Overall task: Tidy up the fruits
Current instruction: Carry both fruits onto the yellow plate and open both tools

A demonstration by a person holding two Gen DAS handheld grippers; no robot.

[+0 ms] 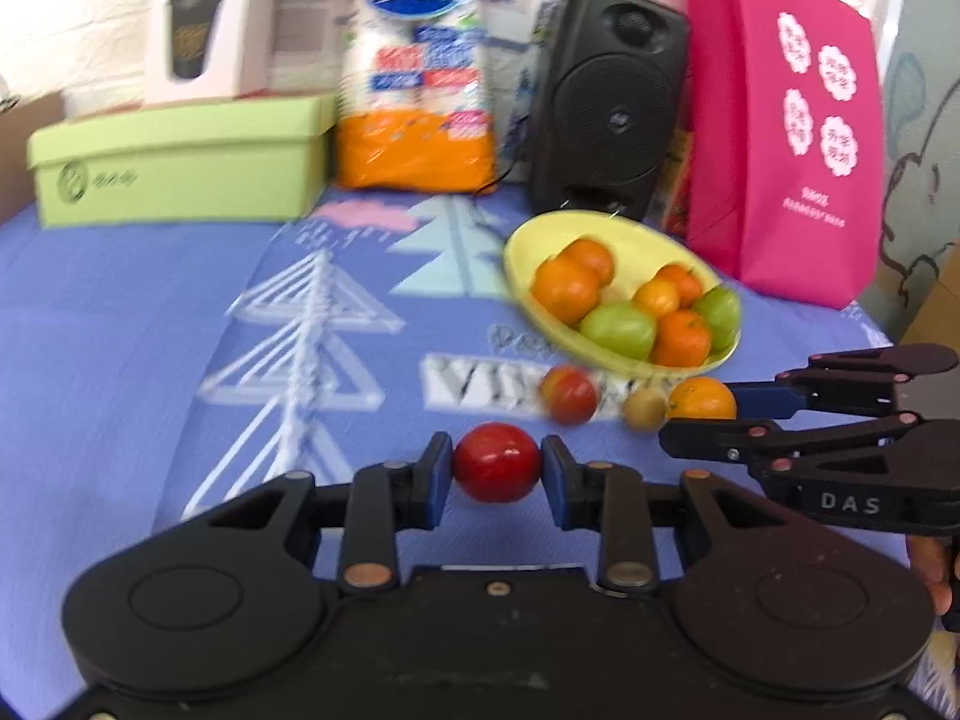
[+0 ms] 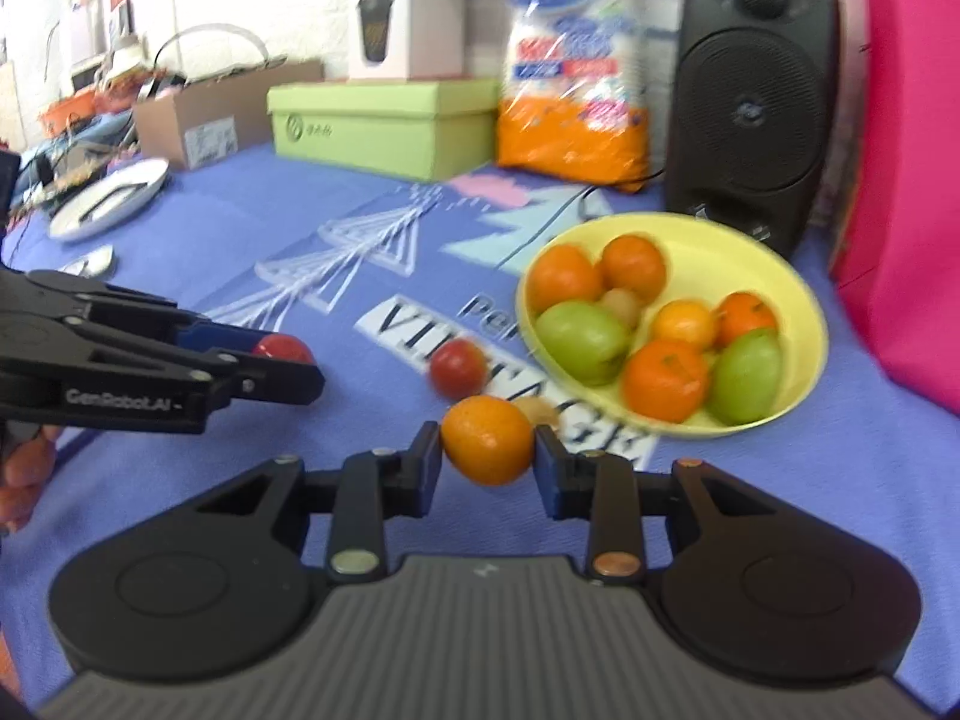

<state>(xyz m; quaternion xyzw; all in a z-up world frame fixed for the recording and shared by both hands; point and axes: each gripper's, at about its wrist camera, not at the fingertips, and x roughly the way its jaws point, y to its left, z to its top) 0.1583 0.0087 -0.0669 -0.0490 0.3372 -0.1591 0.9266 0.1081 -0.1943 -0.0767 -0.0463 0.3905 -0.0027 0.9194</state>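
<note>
Honestly, my left tongs pinch the red fruit, right tongs pinch the orange; round skins could slip, missing the yellow bowl.

Both views are evenly and brightly lit, and colours are rendered saturated. Only soft, faint shadows are cast on the blue cloth. Small white glints are seen on the red fruit near the centre of the left view. Motion blur is spread over most of each frame; the print on the cloth and the orange packet at 12 o'clock are smeared. Strong fisheye bending is noted toward the rims, and dark vignetted corners are seen at 2, 5, 7 and 10 o'clock.
</note>
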